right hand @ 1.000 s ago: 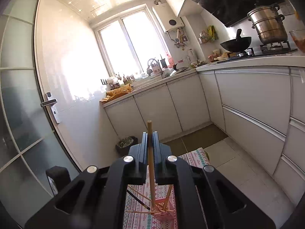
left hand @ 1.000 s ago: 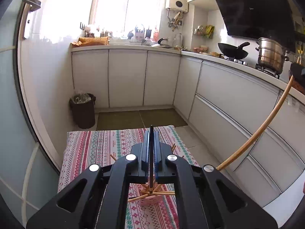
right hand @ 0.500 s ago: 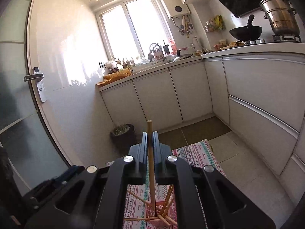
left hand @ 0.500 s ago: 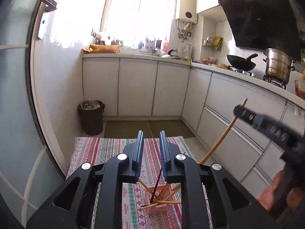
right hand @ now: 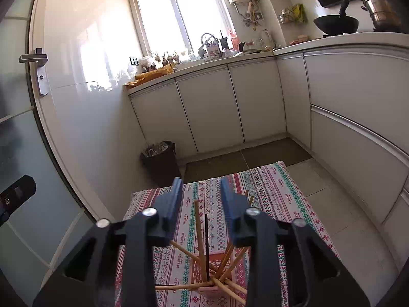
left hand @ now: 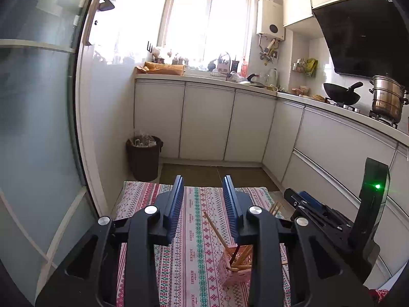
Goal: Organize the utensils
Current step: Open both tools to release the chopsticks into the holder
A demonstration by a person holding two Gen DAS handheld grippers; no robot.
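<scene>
The only lettering I can make out is the word "HANDMADE", printed small and repeated along the pale stripes of the patterned cloth (left hand: 194,232); it shows on the same cloth in the right wrist view too (right hand: 278,192)

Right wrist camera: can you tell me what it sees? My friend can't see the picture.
The open right gripper hovers over a pink basket with wooden chopsticks and one black one poking out, holding nothing. The basket sits on a striped cloth in a white kitchen.
</scene>
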